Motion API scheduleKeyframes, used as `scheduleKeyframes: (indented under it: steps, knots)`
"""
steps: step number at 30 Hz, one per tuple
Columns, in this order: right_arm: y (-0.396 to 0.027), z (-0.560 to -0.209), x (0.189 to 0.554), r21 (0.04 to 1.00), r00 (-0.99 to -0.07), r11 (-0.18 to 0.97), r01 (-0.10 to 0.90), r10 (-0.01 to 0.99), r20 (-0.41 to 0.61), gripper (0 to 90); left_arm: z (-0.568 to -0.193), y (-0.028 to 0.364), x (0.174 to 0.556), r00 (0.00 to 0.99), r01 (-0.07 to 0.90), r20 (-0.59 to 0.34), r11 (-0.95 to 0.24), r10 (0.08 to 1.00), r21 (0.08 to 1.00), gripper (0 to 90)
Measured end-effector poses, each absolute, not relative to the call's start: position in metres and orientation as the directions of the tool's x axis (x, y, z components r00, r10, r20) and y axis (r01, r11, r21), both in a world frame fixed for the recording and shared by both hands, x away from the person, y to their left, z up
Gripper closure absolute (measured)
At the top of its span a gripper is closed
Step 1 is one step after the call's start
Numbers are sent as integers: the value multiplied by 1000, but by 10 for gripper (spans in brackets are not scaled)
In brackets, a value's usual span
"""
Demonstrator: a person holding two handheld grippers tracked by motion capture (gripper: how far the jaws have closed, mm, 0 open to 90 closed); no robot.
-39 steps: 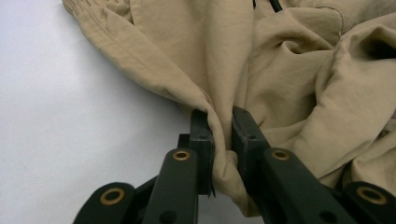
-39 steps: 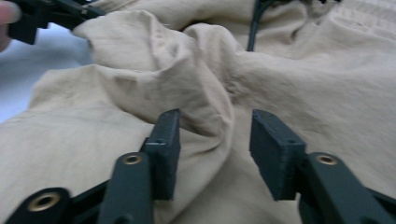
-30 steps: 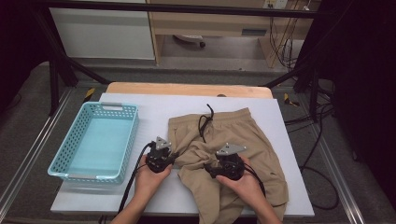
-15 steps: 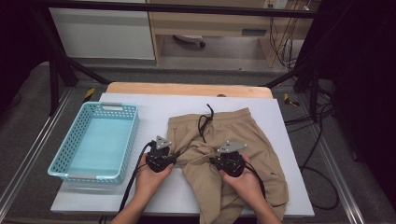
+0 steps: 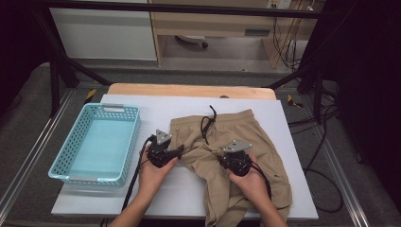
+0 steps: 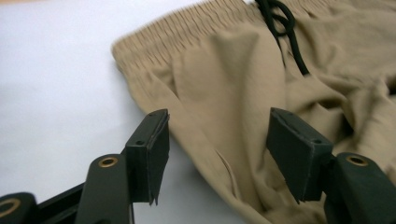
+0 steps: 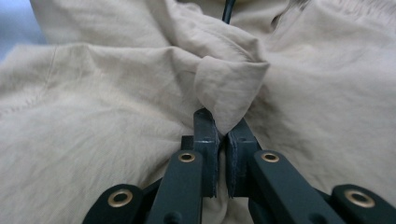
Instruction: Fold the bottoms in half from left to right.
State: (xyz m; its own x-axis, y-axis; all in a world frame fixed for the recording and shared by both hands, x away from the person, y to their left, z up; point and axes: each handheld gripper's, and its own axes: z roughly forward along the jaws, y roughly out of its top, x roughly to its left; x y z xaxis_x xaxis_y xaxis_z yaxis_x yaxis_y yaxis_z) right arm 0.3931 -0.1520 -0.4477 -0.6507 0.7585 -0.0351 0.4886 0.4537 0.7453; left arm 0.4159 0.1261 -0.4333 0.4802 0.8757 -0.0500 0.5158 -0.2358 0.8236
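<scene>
Tan shorts [image 5: 236, 130] with a black drawstring [image 5: 206, 124] lie spread on the white table [image 5: 156, 109]. My left gripper [image 5: 178, 152] is at the shorts' left edge. Its jaws have just been opening and stand apart in the left gripper view [image 6: 222, 151], with the cloth's side seam [image 6: 224, 140] lying between them untouched by the pads. My right gripper [image 5: 222, 154] is over the middle of the shorts, shut on a pinched fold of the fabric [image 7: 231, 84] that rises from its jaws [image 7: 223, 140].
A light blue plastic basket [image 5: 125, 137] stands on the table's left part, close to my left hand. A wooden board edge [image 5: 189, 90] runs along the table's far side. Cables hang off the right side on the floor [image 5: 326, 165].
Both hands stay almost where they were. The cloth around the right gripper has bunched up a little into a fold.
</scene>
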Motion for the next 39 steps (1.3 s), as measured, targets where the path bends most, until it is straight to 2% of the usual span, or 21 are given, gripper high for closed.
scheduleKeyframes:
  steps: [8, 14, 19, 20, 24, 26, 30, 35, 39]
  knots:
    - [-154, -447, 392, 743, -651, 456, 490, 758, -36, 865, -450, 134, 439, 427, 552, -22, -241, 904, 798, 406]
    - [-166, -441, 396, 767, -601, 409, 495, 798, -38, 870, -458, 129, 447, 452, 583, -46, -255, 891, 772, 415]
    - [-168, -446, 400, 755, -595, 406, 515, 803, -26, 856, -458, 124, 450, 466, 576, -30, -277, 884, 769, 560]
    - [-167, -446, 400, 754, -596, 405, 517, 803, -22, 834, -458, 124, 451, 464, 575, -28, -277, 885, 770, 595]
    - [-168, -441, 396, 757, -570, 370, 539, 822, 4, 604, -458, 124, 452, 470, 577, -46, -267, 881, 772, 767]
    - [-169, -436, 391, 761, -553, 354, 544, 833, 8, 528, -458, 125, 451, 475, 579, -57, -263, 878, 771, 813]
    - [-170, -424, 380, 775, -547, 345, 530, 837, 2, 513, -457, 124, 451, 480, 583, -66, -262, 875, 769, 852]
    - [-161, -416, 364, 770, -590, 373, 517, 807, 6, 532, -455, 126, 449, 482, 585, -71, -260, 874, 768, 878]
    - [-154, -412, 355, 768, -614, 387, 510, 790, 10, 489, -454, 126, 449, 485, 584, -74, -260, 872, 769, 878]
